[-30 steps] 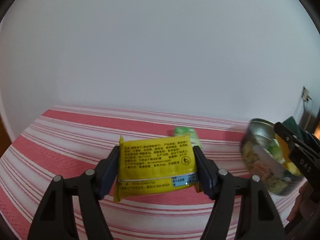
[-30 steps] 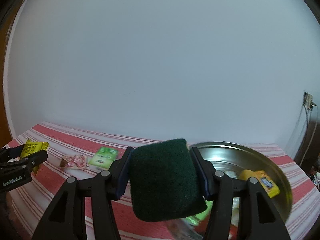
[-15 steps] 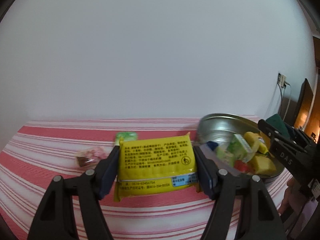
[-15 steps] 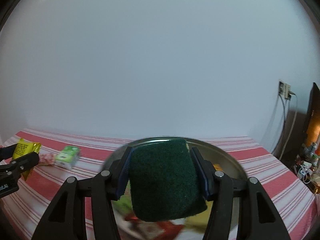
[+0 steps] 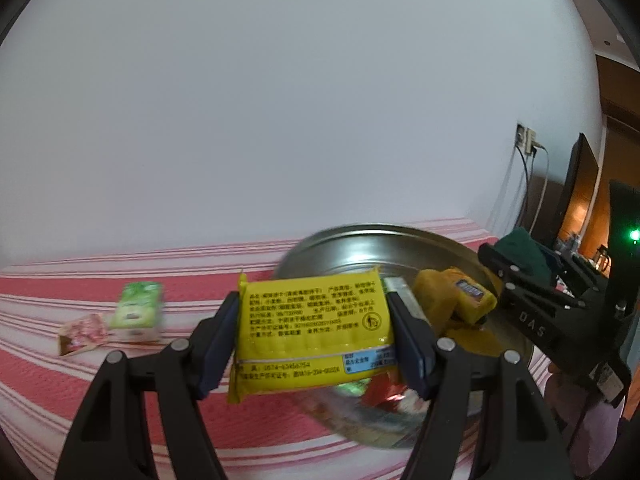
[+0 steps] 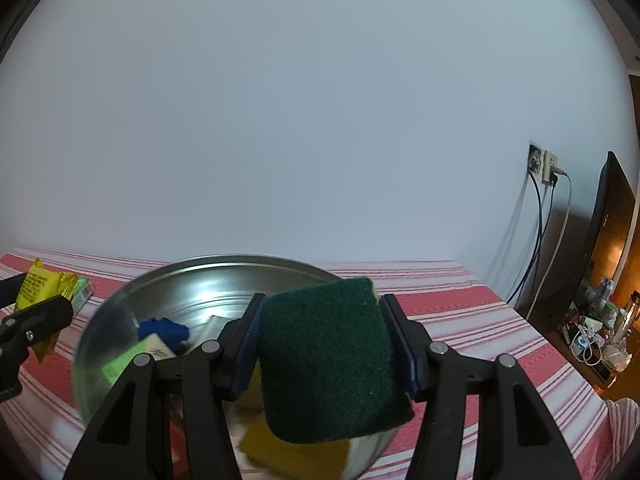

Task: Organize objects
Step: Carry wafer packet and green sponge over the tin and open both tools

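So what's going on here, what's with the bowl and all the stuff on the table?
A person is tidying loose items with two handheld grippers. The left gripper is clamped on a yellow snack packet, and the right gripper on a dark green scouring sponge. Both are at a metal bowl that already holds several items. A green packet and a pink wrapper lie on the striped tablecloth.

Carton [image 5: 138,312] left of bowl [image 5: 360,236]

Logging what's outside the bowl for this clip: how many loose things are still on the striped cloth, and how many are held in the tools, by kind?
Snack packets on the cloth: 2, green and pink
Yellow packet in left tool: 1
Green sponge in right tool: 1
Total: 4
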{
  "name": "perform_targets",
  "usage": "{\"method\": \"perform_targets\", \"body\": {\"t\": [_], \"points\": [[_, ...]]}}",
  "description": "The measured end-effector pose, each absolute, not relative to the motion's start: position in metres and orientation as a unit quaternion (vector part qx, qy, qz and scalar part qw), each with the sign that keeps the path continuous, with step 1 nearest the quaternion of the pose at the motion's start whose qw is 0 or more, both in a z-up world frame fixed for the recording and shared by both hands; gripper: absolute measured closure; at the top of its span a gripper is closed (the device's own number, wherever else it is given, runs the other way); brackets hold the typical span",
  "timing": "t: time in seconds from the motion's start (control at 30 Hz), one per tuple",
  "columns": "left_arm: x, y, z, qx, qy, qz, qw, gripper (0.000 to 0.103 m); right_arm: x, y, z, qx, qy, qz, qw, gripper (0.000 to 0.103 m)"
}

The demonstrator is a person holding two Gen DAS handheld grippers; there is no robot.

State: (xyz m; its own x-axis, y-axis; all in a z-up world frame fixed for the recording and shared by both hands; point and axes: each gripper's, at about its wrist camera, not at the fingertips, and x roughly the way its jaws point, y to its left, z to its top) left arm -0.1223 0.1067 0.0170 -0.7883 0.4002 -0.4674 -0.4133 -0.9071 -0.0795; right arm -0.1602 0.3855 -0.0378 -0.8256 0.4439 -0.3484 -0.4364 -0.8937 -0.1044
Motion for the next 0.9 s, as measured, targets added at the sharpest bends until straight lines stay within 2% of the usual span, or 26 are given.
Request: {"method": "perform_targets", "body": {"t": [0.37, 0.9], "points": [[-0.135, 0.145, 0.008, -0.265, 0.017, 0.938, 0.223, 0.032, -0.163, 0.418, -0.041, -0.212, 0.027, 0.950, 0.228, 0.044], [-0.136, 0.155, -0.002, -0.276, 0.047, 0.937, 0.207, 0.032, -0.170, 0.416, -0.049, -0.227, 0.024, 0.949, 0.215, 0.043]]}}
